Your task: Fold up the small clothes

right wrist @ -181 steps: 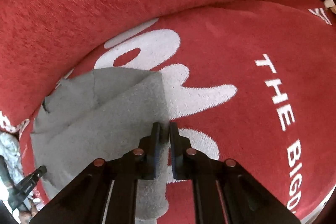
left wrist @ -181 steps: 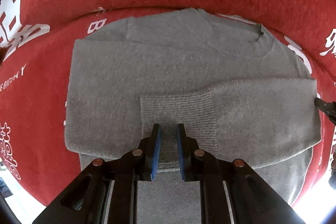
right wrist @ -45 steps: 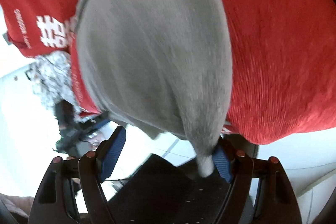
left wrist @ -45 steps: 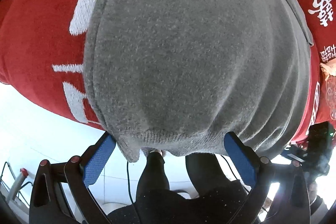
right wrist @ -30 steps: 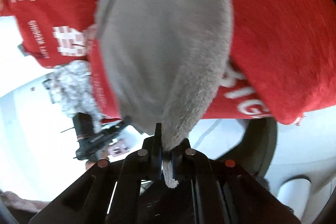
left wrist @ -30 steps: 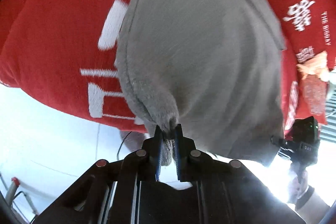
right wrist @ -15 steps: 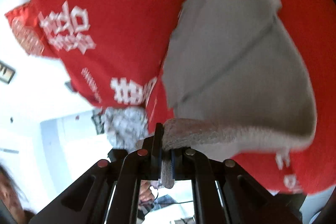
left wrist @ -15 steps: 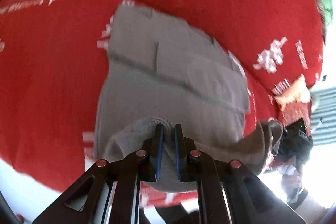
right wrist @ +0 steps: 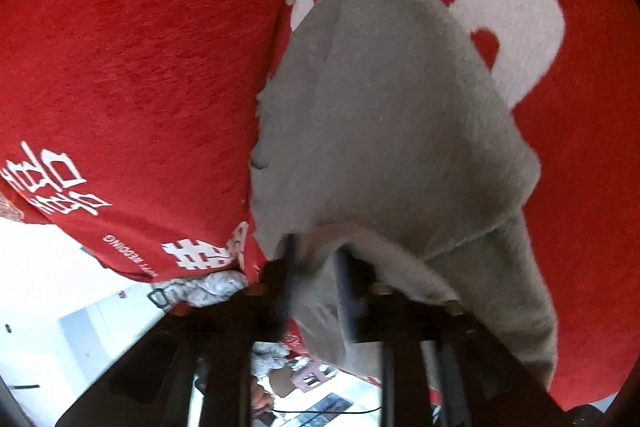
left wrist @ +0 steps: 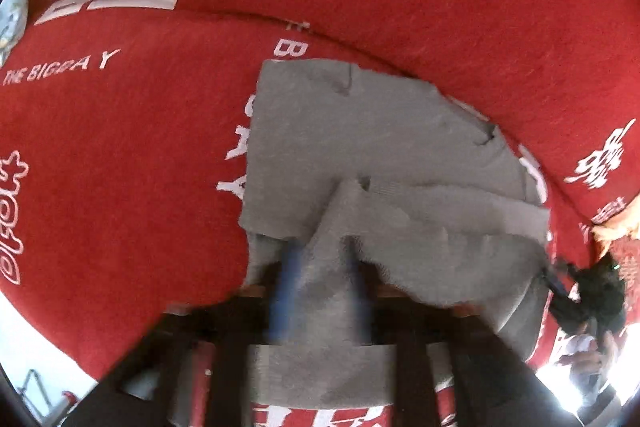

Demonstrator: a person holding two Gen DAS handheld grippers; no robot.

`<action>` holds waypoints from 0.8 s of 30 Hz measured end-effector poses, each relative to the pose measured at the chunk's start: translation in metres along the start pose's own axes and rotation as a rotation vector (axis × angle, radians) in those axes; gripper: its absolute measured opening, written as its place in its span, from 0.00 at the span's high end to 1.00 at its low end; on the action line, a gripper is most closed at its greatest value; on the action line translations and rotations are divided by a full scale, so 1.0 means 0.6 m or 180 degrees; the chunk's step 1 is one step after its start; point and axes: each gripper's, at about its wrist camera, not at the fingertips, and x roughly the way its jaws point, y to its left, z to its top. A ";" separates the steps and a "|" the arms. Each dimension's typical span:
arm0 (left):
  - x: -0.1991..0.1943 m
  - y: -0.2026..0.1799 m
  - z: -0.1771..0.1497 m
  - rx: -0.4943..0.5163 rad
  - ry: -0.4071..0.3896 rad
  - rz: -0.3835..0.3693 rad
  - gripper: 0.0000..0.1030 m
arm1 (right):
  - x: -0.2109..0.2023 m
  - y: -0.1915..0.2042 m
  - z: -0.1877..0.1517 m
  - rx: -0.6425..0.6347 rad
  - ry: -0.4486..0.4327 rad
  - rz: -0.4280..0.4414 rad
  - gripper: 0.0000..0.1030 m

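Right gripper [right wrist: 316, 267], blurred, jaws just opening around grey sweater [right wrist: 392, 131].

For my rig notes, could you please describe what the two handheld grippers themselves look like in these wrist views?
Both look alike. The left gripper has a black, angular body with cut-out openings, small copper-coloured round fasteners along its front edge, and two flat fingers faced with blue pads. The right gripper shows the same black frame, round fasteners and blue pads, though blurred. No cables or sleeves are visible on either.
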 end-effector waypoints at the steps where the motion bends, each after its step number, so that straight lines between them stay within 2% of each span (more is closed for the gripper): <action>1: -0.004 -0.005 0.000 0.0056 -0.0071 0.0065 0.26 | -0.004 0.007 0.003 -0.0083 -0.0004 -0.0087 0.44; 3: -0.008 -0.022 0.000 0.0236 -0.0129 0.0107 0.26 | -0.013 0.027 0.007 -0.0339 -0.0010 -0.0277 0.43; 7: 0.017 -0.056 0.003 0.0481 0.0035 0.0185 0.26 | -0.017 0.069 0.011 -0.0943 -0.0050 -0.0813 0.43; 10: 0.044 -0.064 0.006 0.0562 0.0159 0.0172 0.26 | 0.001 0.087 0.010 -0.1313 -0.0065 -0.1268 0.43; 12: 0.062 -0.062 0.009 0.0561 0.0259 0.0117 0.26 | 0.021 0.094 0.006 -0.1499 -0.0005 -0.1411 0.43; 16: 0.096 -0.053 0.014 0.0693 0.0410 0.0099 0.26 | 0.068 0.103 -0.008 -0.1942 0.0027 -0.1976 0.43; 20: 0.114 -0.051 0.011 0.0854 0.0558 0.0049 0.27 | 0.095 0.090 -0.032 -0.2061 0.0080 -0.2217 0.43; 21: 0.113 -0.052 0.010 0.0886 0.0572 -0.0025 0.39 | 0.101 0.088 -0.040 -0.2097 0.0068 -0.2284 0.43; 22: 0.112 -0.053 0.009 0.0900 0.0590 -0.0080 0.63 | 0.105 0.087 -0.046 -0.2138 0.0038 -0.2334 0.44; 23: 0.111 -0.055 0.008 0.0914 0.0607 -0.0104 0.73 | 0.106 0.089 -0.053 -0.2173 -0.0007 -0.2359 0.53; 24: 0.110 -0.057 0.007 0.0940 0.0611 -0.0088 0.90 | 0.109 0.091 -0.058 -0.2194 -0.0019 -0.2374 0.76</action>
